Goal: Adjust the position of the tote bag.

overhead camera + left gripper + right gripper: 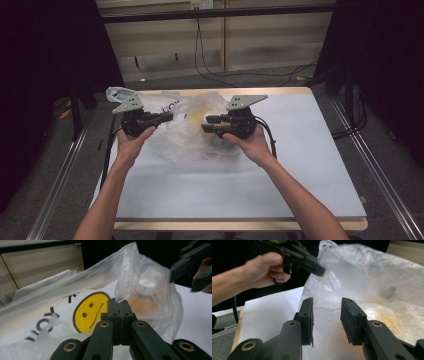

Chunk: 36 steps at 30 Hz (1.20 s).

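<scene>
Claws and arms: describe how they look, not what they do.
Both claws, left and right, are black, each topped by a grey three-cornered plate and trailing a black cable. Brass-coloured rivets mark the jaw links. The person's forearms are bare, with no sleeves in sight.

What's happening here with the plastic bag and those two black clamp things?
A person at a table is working a thin clear plastic bag with a hand-held gripper in each hand. The left gripper is shut on a fold of the bag. The right gripper is held at the bag with its jaws apart. Something pale and orange sits inside the bag.
</scene>
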Each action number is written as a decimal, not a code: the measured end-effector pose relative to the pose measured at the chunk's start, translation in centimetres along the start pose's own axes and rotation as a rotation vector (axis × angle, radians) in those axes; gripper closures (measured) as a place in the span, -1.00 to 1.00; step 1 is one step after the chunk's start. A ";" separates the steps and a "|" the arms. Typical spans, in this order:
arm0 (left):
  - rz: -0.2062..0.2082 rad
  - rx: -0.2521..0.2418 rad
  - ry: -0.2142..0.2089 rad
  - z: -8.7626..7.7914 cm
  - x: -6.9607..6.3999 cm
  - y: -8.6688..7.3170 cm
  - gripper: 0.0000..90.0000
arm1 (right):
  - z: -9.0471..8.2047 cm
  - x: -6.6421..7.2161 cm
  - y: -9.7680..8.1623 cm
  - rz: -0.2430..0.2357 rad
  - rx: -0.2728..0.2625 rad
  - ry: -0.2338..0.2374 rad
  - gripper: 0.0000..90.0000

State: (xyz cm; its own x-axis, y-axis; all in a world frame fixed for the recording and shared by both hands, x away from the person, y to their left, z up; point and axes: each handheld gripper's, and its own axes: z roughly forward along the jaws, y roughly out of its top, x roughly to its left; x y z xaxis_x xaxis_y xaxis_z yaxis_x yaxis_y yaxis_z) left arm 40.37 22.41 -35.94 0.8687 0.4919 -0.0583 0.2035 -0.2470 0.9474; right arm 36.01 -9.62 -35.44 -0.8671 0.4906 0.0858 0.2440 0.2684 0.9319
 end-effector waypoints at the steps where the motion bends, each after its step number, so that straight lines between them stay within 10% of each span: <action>1: -0.003 -0.005 0.003 -0.1 -0.2 0.3 1.00 | 0.0 -0.1 0.0 -0.001 0.002 -0.003 0.41; 21: 0.065 -0.047 -0.132 2.0 -4.6 6.5 1.00 | 0.9 1.3 1.5 -0.051 -0.022 0.008 0.36; 36: 0.054 -0.046 -0.169 4.9 -6.5 7.9 1.00 | 0.8 1.8 1.9 -0.059 -0.048 0.006 0.14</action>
State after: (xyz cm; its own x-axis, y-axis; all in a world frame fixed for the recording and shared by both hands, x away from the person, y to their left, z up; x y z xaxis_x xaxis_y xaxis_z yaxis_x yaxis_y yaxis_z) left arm 38.56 13.18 -29.61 0.9420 0.3311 -0.0554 0.1371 -0.2289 0.9638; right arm 35.22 -7.55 -33.76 -0.8821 0.4700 0.0318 0.1712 0.2569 0.9512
